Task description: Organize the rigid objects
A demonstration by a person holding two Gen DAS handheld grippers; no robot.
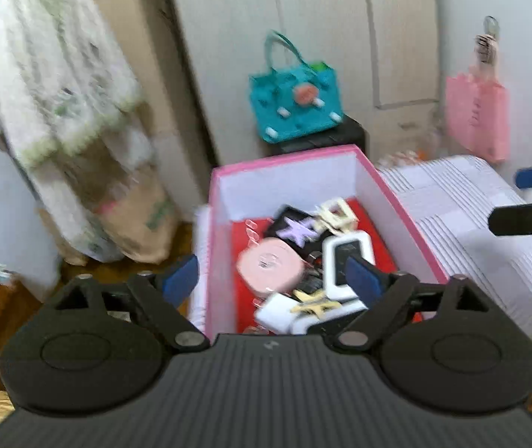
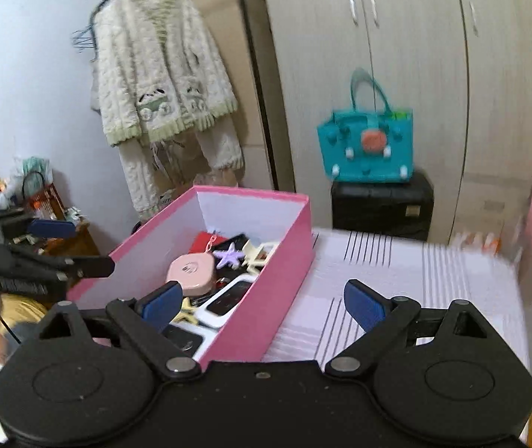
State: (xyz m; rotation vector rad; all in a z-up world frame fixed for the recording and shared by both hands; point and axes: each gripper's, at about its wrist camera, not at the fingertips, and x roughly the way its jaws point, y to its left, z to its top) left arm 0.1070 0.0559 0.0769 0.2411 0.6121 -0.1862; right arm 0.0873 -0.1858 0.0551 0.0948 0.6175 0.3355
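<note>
— What does the left wrist view show?

— The left tongs stand wide open with nothing between the blue pads. They hang over the near end of a pink box with white inner walls and a red floor. Inside the box lie a round pink case, a purple star clip, a cream hair claw, a white-framed device and a yellowish star clip, all heaped together and touching. The box rests on a striped white cover. At the right edge the right tongs reach in, apart from the box. Behind it a teal bag sits on a black stand by the wardrobe. The picture is blurred.

— And the right wrist view?

— The right tongs are also spread wide and empty. Their left pad is over the near corner of the pink box, the right pad over the striped white cover. The box holds the round pink case, the purple star clip and the white-framed device. The left tongs show at the left edge, beside the box's left wall, jaws apart. A knitted cardigan hangs on the wall, and the teal bag stands on the black stand.
</note>
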